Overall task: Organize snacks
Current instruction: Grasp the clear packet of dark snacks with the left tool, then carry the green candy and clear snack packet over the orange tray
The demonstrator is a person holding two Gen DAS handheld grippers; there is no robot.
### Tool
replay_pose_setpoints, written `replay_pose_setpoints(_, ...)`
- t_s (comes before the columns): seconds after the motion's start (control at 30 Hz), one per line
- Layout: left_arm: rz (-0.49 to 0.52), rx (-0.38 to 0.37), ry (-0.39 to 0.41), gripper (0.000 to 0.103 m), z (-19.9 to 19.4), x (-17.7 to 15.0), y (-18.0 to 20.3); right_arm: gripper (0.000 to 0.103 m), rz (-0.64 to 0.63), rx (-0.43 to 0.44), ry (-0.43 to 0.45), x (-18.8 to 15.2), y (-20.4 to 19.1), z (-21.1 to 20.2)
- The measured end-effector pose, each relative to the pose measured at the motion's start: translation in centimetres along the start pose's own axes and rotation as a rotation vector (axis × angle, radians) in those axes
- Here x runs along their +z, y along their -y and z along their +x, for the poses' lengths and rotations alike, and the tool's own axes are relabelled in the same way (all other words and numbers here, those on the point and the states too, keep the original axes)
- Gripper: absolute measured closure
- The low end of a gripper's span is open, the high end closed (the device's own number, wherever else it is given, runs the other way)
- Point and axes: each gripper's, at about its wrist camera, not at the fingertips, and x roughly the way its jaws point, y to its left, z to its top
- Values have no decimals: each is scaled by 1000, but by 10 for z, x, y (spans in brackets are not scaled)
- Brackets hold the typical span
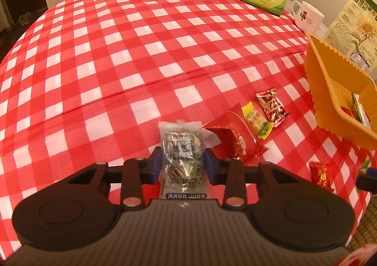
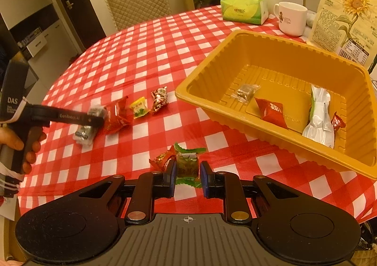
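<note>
**Inspection: both tools gripping snacks beside the tray**

The left tool (image 1: 183, 163) was found closed on a clear-wrapped grey snack packet (image 1: 180, 148), its blue pads pressing the packet's two long sides. The packet lay lengthwise between the fingers on the red-and-white checked tabletop (image 1: 141, 53). In the right wrist view the same tool (image 2: 94, 121) reached in from the left, gripped by a person's hand (image 2: 21, 145).

The right tool (image 2: 187, 177) was clenched on a small green-wrapped candy (image 2: 187, 167), with the wrapper's twisted ends showing above and below the pads. Whether the candy was clear of the cloth could not be determined. A small red-wrapped candy (image 2: 161, 160) sat just left of it on the tabletop.

Three loose items lay in a row just right of the grey packet: a large red packet (image 1: 233, 136) touching or nearly touching it, a yellow candy (image 1: 256, 122) beside that, and a dark red patterned candy (image 1: 272, 106) at the end of the row.

The orange plastic tray (image 2: 212, 82) stood on the tabletop to the right of the loose snacks. It held a small clear-wrapped piece (image 2: 245, 92), a red packet (image 2: 271, 110), a white and green pouch (image 2: 320, 119) and a small red candy (image 2: 338, 123) against the pouch.

Behind the tray stood a white mug (image 2: 292, 18), a green tissue box (image 2: 243, 7) and a sunflower seed bag (image 2: 348, 6).
</note>
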Motion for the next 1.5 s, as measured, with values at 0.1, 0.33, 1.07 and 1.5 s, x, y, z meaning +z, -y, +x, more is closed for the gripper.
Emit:
replay_pose_setpoints(0.1,6,6,0,69,-5,-6,-3,81,-1,10,8,1,-1,-3)
replay_pose_setpoints(0.33,-3,13,21,70,-27,-19,-10,81,-7,27,27,2,-5,-9)
replay_pose_setpoints(1.07,165,-168,157,70,-99,1,93,81,54,24,115,0,26,-60)
replay_pose_setpoints(1.5,321,-276,209,70,-88,40,186,81,140,-30,180,13,78,-89)
